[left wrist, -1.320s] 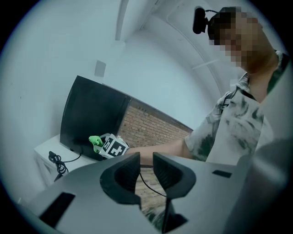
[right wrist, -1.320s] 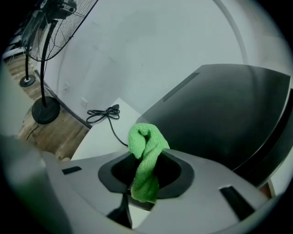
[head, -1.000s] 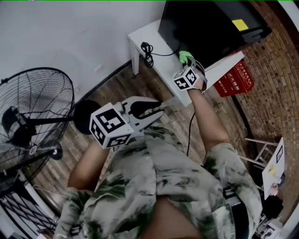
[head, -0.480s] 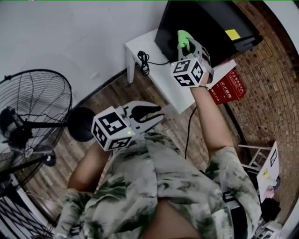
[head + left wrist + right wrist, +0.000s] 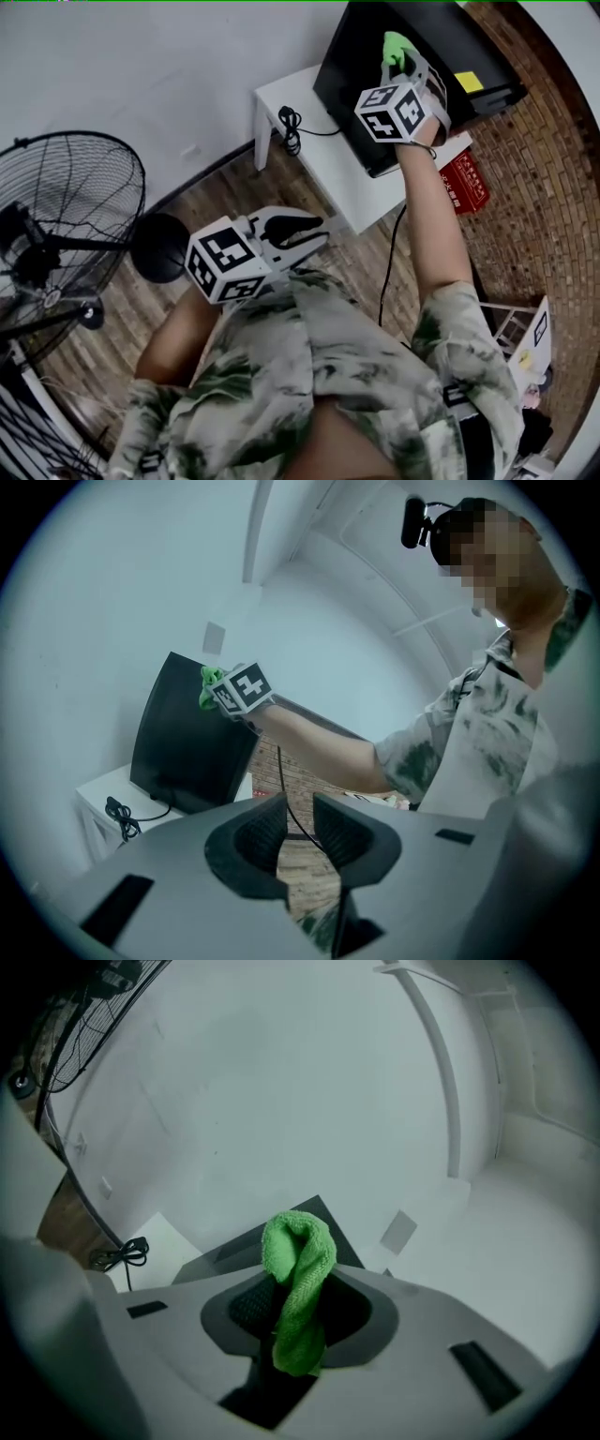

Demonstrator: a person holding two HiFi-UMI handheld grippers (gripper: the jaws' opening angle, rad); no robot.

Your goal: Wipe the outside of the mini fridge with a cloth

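The black mini fridge point(image 5: 375, 94) stands on a white table point(image 5: 309, 141) against the wall. My right gripper point(image 5: 405, 64) is stretched out over the fridge's upper part, shut on a green cloth point(image 5: 396, 45). In the right gripper view the cloth point(image 5: 300, 1269) stands up folded between the jaws, with the fridge's dark surface point(image 5: 239, 1249) just behind it. My left gripper point(image 5: 314, 228) hangs near the person's chest, well away from the fridge. Its jaws stand a narrow gap apart with nothing between them point(image 5: 300, 808). The left gripper view also shows the fridge point(image 5: 183, 747) and the cloth point(image 5: 210, 681).
A coiled black cable point(image 5: 291, 122) lies on the table beside the fridge. A large standing fan point(image 5: 66, 225) is at the left on the wooden floor. A red box point(image 5: 466, 183) leans by the table's right side, on brick paving.
My right gripper has carried the cloth up the fridge, from near the table edge to the upper part. The left gripper has stayed in place.
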